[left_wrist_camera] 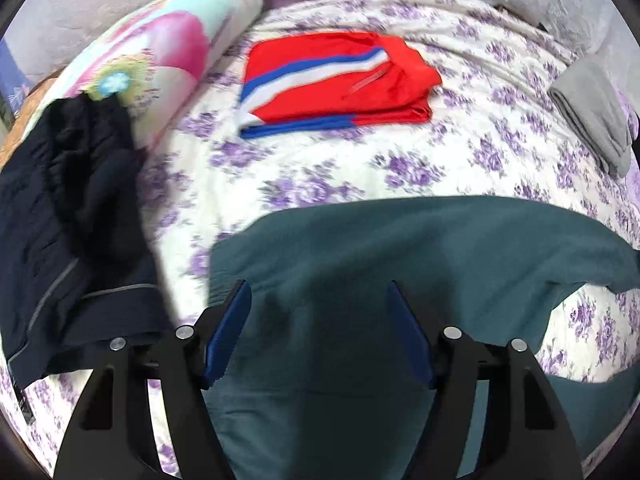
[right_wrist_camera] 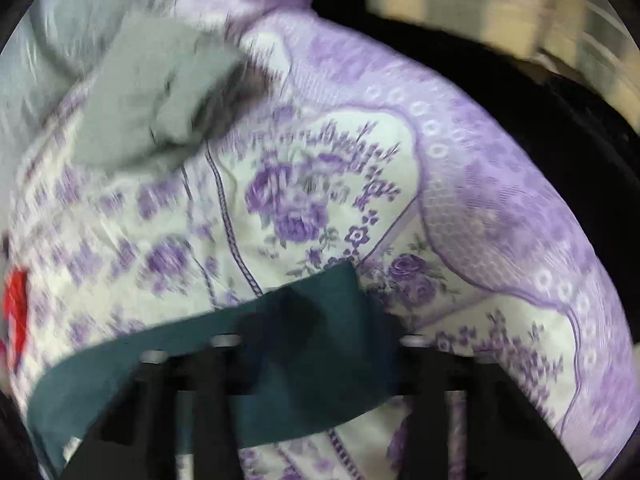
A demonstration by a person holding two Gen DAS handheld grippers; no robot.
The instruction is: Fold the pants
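Note:
Teal pants (left_wrist_camera: pixel 400 264) lie spread on the floral bedsheet (left_wrist_camera: pixel 320 172) near the front. My left gripper (left_wrist_camera: pixel 318 286) hovers over them with its blue pads (left_wrist_camera: pixel 228 332) wide apart and nothing pinched between them. In the blurred right wrist view, a strip of the same teal pants (right_wrist_camera: pixel 312 320) is raised and draped over my right gripper (right_wrist_camera: pixel 320 340). Its jaws stand narrow and appear shut on the cloth, with the fingertips hidden under the fabric.
Folded red pants (left_wrist_camera: pixel 340 80) with blue and white stripes lie at the far middle. A folded grey garment (left_wrist_camera: pixel 592 112) (right_wrist_camera: pixel 160 92) sits at the right. A dark navy garment (left_wrist_camera: pixel 72 220) is heaped left by a colourful pillow (left_wrist_camera: pixel 160 40). The bed's purple border (right_wrist_camera: pixel 500 200) drops into darkness.

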